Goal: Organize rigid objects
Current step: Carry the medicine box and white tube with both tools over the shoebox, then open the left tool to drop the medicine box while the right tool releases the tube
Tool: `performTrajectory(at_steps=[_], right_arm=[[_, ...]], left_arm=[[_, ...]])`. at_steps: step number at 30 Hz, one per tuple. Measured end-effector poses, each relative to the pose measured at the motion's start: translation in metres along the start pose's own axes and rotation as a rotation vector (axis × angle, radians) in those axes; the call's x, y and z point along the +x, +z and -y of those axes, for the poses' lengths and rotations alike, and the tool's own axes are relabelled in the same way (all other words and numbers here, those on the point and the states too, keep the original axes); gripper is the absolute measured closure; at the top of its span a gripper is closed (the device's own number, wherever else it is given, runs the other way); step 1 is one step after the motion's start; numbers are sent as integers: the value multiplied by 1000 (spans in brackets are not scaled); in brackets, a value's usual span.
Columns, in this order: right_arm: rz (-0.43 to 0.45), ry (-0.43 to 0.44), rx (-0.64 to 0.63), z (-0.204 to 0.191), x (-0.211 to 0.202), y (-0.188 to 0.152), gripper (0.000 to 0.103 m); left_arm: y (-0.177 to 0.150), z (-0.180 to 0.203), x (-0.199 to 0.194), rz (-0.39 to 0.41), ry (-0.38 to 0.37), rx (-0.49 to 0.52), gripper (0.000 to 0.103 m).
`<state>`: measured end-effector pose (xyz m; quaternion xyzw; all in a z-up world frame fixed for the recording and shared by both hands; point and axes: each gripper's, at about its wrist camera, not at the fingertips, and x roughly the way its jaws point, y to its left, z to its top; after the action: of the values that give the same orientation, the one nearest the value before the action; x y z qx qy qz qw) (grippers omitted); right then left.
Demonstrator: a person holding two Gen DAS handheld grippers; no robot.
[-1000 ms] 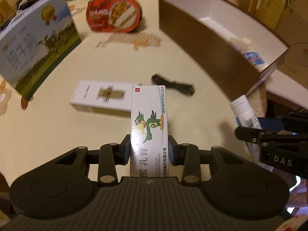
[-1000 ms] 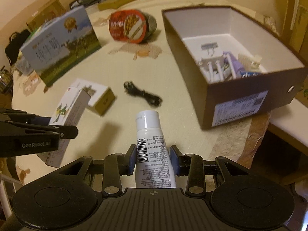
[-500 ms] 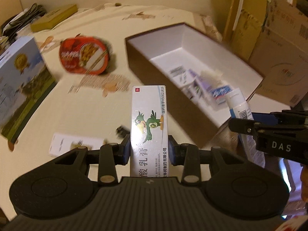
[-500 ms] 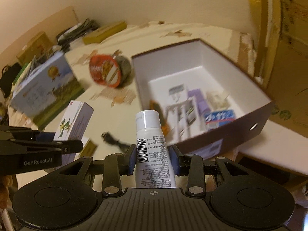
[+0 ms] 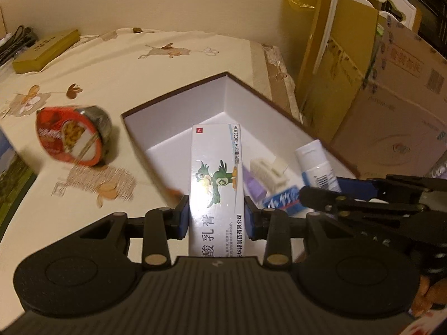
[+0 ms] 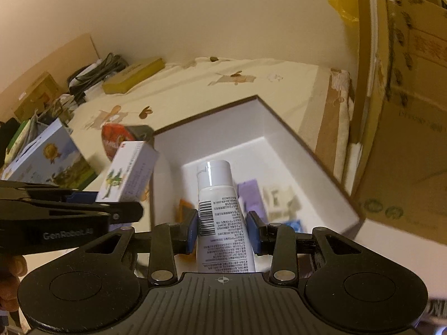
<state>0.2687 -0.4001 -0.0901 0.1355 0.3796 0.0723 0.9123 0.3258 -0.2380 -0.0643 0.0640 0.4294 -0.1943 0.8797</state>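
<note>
My left gripper point(image 5: 216, 216) is shut on a white medicine box with a green parrot point(image 5: 215, 173) and holds it over the near end of the brown open box point(image 5: 178, 106). My right gripper point(image 6: 222, 230) is shut on a white tube with a barcode point(image 6: 216, 195), also held above the brown box point(image 6: 282, 128). The tube point(image 5: 315, 164) and the right gripper show at the right of the left wrist view; the medicine box point(image 6: 125, 170) shows at the left of the right wrist view. Several small packets point(image 6: 275, 198) lie inside the box.
A red instant-noodle bowl point(image 5: 69, 136) lies on its side left of the box. A blue milk carton point(image 6: 47, 156) stands further left. A flat yellow box point(image 5: 44, 50) and cables point(image 6: 97, 69) sit at the table's back. Cardboard boxes point(image 5: 391, 106) stand right of the table.
Both grippers have risen and moved toward the brown box, carrying their items from beside it to above its opening. The white box and cable on the table have left view.
</note>
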Motion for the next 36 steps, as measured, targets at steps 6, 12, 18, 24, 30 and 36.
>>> performTrajectory(at_steps=[6,12,18,24,30,36], right_arm=[[3,-12,-33,15,34,32,69],[-26,-14,-34,31,73,47,69],[-69,-20,-16,45,111,54,69],[-93,-20,30,54,136,58,69],[-91,-25,38,56,147,60,69],[-32,-36,42,52,145,68,68]], left_arm=[[30,6,36,-13,32,-5,70],[48,-3,76,-42,82,-19,70],[58,-11,109,-69,124,-11,70],[61,-18,136,-96,156,-4,70],[57,-22,150,-104,162,0,70],[58,-26,147,-94,152,3,66]])
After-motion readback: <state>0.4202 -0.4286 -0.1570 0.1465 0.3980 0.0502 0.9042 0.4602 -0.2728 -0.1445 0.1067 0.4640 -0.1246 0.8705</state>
